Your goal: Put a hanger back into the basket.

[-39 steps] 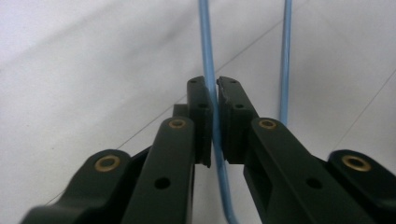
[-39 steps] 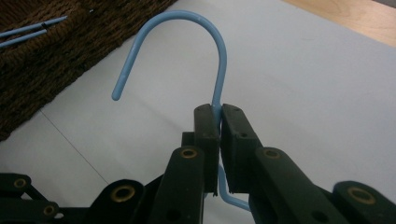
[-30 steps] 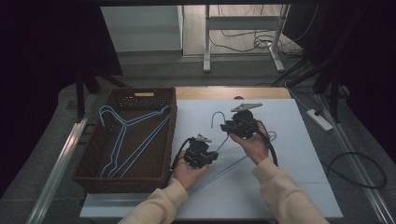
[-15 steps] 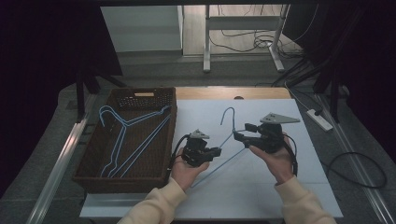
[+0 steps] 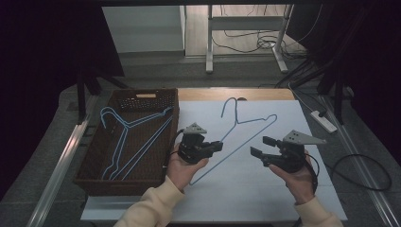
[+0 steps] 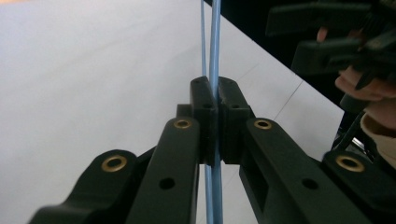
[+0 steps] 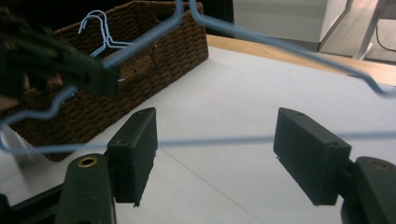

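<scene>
A blue wire hanger (image 5: 236,130) is held above the white worktop (image 5: 246,189), its hook toward the far edge and its long bottom wire running down toward the left gripper (image 5: 213,146). In the left gripper view the jaws are seen pressed together on the hanger's wire, pinched flat between the pads (image 6: 201,100), with a second strand of the hanger passing just behind. The right gripper (image 5: 260,147) sits apart to the right of the hanger; its jaws have just been opening and stand spread, and in the right gripper view a blurred strand of the wire (image 7: 210,140) crosses in front of the gap, untouched by either pad. A woven basket (image 5: 94,182) lies at the left of the worktop, with two like hangers (image 5: 125,137) laid flat in it. The step in hand is judged to be the carrying of the hanger, by the left gripper alone, over to the basket. For this to go well, the pinch should be kept firm, since a thin round wire is likely to swivel in flat pads and let the free end droop. The hanger is best lifted enough for its low corner to pass the basket's near wall, then turned to lie along the two inside, hook toward the far end. Release is better left until the wire rests on those below. The right gripper should be kept wide of the swinging shoulder.
</scene>
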